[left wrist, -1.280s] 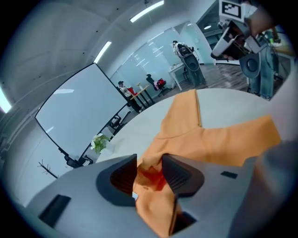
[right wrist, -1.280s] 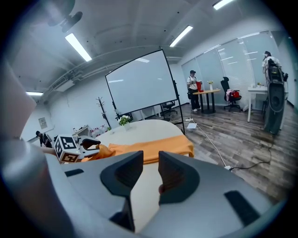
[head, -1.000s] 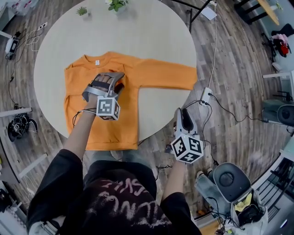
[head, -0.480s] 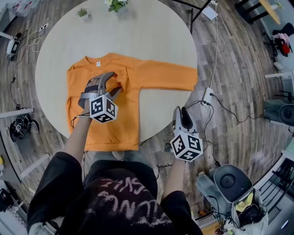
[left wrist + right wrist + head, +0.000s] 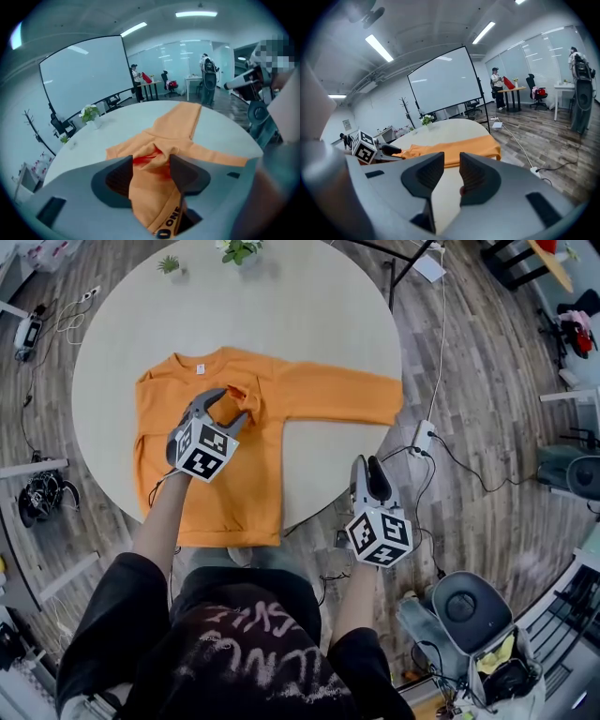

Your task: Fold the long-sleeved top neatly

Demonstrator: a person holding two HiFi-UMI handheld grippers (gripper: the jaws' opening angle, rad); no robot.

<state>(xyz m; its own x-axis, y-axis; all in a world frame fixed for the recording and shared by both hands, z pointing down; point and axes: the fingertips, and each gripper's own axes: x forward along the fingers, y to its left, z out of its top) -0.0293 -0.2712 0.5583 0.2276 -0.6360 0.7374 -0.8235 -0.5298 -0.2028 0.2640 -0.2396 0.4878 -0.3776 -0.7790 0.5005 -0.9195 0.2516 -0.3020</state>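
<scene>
Long-sleeved top (image 5: 253, 484) half-folded: my left tongs (image 5: 234, 402), just closing, pinch its chest; narrow, empty right tongs (image 5: 367, 466) should take the spread sleeve (image 5: 337, 395).

The left gripper (image 5: 232, 406), at centre left on an outstretched forearm, has just been closing its jaws, which now pinch a bunched fold of the orange top (image 5: 314, 395). The right gripper (image 5: 366, 466), at lower right, hangs empty with its jaws slightly apart.

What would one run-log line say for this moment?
left gripper: jaws just closed further, pinching orange top | right gripper: open, empty, off table
</scene>
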